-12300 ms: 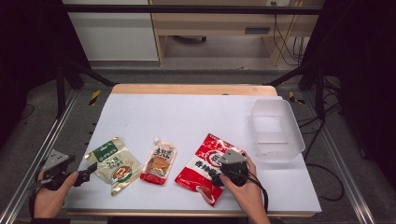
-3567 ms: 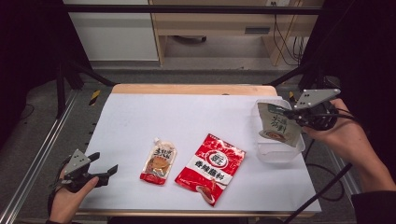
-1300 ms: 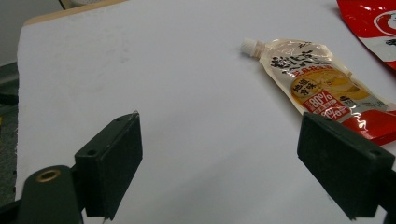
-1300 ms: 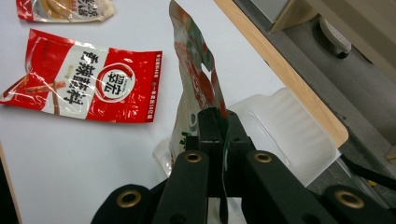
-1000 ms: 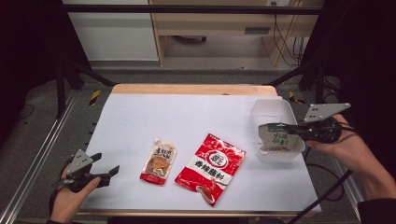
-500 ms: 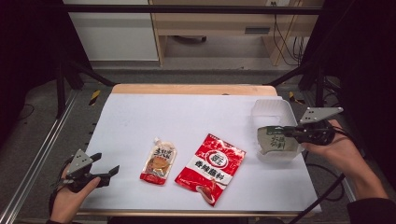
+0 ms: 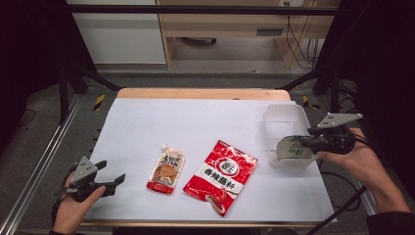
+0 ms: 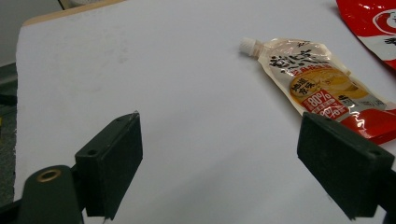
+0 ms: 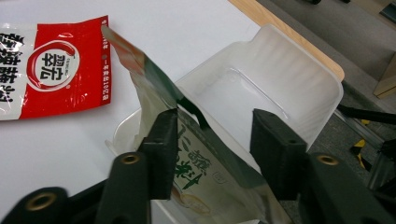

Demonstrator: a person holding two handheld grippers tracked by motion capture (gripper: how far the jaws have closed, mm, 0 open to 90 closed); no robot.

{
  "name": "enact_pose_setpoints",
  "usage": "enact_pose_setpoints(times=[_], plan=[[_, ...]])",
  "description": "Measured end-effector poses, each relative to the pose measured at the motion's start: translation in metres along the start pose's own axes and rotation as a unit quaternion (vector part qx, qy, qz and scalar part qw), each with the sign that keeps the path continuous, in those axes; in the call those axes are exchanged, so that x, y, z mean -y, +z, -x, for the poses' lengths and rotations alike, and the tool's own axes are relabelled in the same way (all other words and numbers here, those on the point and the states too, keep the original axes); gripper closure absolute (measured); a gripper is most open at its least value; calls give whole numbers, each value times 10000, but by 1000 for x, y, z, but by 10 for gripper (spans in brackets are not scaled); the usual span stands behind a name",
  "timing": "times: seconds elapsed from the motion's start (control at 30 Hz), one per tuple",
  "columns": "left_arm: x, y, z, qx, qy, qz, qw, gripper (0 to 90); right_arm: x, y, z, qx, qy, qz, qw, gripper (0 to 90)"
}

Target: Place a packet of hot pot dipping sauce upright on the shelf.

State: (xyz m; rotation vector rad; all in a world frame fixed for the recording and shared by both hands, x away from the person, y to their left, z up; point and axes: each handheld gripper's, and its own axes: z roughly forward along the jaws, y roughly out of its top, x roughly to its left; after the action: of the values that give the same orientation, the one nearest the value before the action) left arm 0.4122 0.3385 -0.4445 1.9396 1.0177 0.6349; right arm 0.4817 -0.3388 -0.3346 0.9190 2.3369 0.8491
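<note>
Even overhead light falls on the white rectangular table [image 7: 195, 122], bright at its middle, while the floor and side walls at left and right sink into near black. Shadows under things are short and soft. The glossy red plastic sachet [image 7: 221, 175] shows small glints (mild glare). Both tool views blur at the near jaws.

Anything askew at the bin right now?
Yes: the green pouch stands on edge, leaning over the near rim of the clear bin rather than lying flat inside. The right gripper has just been opening, and the pouch is between its jaws.
</note>
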Motion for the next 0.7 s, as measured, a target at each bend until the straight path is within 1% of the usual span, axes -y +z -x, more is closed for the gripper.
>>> enact_pose_setpoints(times=[0.03,0.13,0.23,0.27,0.33,0.47,0.53,0.57,0.7], plan=[[0,0,0,-5,10,-5,10000,140,0,0,0,0,0,0,10000,471],[0,1,0,-13,17,-28,10000,140,-2,-4,-3,58,-1,43,10000,379],[0,1,0,-18,20,-30,10000,140,-6,-7,-6,76,-25,91,9999,315],[0,1,0,-21,20,-30,10000,140,-10,-9,-9,107,-47,113,9999,270],[0,0,0,-33,31,-29,10000,140,-12,-10,-10,110,-72,136,9998,253],[0,1,0,-26,23,-33,10000,140,-22,-16,-19,117,-154,239,9995,209],[0,1,1,-24,37,-35,10000,140,-30,-20,-26,133,-227,273,9993,200],[0,1,1,-20,45,-36,10000,140,-30,-20,-26,133,-227,273,9993,200],[0,1,2,-29,63,-42,10000,140,-38,-23,-34,169,-243,318,9991,189]])
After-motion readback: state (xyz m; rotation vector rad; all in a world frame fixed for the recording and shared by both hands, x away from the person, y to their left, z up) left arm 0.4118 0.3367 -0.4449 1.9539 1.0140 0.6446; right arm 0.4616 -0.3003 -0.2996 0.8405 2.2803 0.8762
